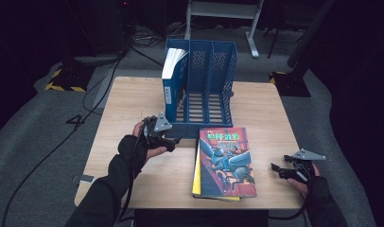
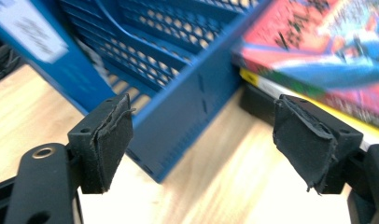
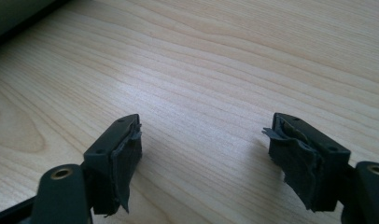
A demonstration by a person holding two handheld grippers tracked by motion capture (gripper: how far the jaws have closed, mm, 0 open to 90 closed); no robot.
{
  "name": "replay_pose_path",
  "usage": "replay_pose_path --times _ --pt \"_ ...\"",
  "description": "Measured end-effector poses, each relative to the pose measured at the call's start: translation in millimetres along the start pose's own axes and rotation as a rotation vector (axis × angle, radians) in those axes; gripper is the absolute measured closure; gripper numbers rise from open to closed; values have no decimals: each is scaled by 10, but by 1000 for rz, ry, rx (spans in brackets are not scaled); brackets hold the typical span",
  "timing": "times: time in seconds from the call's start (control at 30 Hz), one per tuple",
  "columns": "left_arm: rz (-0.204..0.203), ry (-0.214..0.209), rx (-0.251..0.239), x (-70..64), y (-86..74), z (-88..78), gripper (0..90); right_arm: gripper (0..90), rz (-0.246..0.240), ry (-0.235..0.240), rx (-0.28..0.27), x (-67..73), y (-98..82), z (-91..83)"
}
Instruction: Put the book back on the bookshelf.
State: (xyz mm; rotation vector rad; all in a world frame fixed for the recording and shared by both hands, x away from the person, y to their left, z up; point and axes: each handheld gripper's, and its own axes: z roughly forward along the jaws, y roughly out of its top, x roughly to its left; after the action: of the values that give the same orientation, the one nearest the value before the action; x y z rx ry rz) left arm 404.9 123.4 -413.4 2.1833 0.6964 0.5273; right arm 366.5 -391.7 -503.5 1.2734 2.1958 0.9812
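**One book filed, a stack to go**

One white book (image 1: pixel 172 66) stands in the leftmost slot of the blue file rack (image 1: pixel 199 90). Two more lie stacked flat just before the rack, the colourful novel (image 1: pixel 226 161) on top. My left gripper (image 1: pixel 175 141) gapes empty near that stack; my right gripper (image 1: pixel 277 169) rests wide and empty over bare table (image 1: pixel 133 94)
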Motion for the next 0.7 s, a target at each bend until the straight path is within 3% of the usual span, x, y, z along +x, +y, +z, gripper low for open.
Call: replay_pose_path --times 0.27,0.43,0.53,0.7 --pt "34 -71 66 -201 -294 205 205 237 -9 7 13 6 9 -5" --pt "69 -116 102 -295 -378 269 205 240 -21 10 17 20 18 -7" --pt "95 -128 116 -347 -413 298 201 253 -20 24 17 31 27 -16" --pt "92 -200 116 -418 -507 359 191 301 -41 79 23 89 72 -51"
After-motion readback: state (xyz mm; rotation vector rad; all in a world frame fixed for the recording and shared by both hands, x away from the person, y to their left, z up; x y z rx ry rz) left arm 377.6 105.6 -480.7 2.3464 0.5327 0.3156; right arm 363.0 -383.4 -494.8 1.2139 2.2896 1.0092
